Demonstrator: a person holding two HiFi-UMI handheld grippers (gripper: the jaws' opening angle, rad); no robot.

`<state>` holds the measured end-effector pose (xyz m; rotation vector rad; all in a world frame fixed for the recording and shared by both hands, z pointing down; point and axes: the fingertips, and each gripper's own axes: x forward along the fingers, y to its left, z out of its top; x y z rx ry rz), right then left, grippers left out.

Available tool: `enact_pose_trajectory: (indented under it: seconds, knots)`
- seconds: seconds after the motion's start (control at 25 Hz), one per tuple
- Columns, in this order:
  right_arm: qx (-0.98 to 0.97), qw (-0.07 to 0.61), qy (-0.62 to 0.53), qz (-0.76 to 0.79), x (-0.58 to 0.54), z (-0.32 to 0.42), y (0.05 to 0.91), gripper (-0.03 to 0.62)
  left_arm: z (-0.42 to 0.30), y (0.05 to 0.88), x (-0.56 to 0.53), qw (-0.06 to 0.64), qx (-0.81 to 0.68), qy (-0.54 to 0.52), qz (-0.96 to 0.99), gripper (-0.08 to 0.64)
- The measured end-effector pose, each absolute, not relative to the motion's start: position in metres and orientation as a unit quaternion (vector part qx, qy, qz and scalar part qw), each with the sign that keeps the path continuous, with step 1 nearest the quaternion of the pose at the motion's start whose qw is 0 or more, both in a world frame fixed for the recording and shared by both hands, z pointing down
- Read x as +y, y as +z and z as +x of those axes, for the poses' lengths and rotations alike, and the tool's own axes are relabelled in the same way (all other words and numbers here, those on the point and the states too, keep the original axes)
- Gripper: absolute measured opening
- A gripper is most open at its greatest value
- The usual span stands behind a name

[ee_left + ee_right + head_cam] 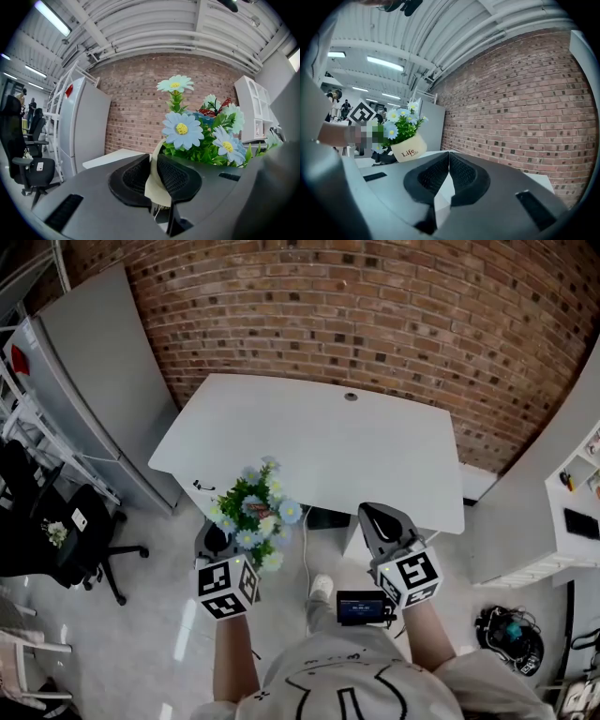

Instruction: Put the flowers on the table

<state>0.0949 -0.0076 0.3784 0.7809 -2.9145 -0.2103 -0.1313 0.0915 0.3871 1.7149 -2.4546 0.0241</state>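
While the flowers (253,512) hang at the worktop's (375,451) near-left edge, seemingly over the floor (159,615) rather than on it, your left gripper (157,164) pinches the rim of their cream pot (155,185). Your right gripper (449,161), well apart, is closed on nothing.

The head view looked steeply down from above the person, onto the white table (309,442) and floor. Each gripper view sat low, right behind its own jaws, tipped up at the brick wall (136,108) and ceiling. All three showed the flowers (253,512) and that wall.
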Motion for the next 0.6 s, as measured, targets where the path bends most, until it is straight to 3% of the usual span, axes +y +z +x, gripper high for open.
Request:
enact_pose_trajectory:
  seconds: [0.6]
  knots:
    - [-0.96, 0.068, -0.06, 0.263, -0.167, 0.007, 0.378, 0.017, -0.212, 0.393, -0.076, 0.088, -0.803, 0.023, 0.59, 0.058]
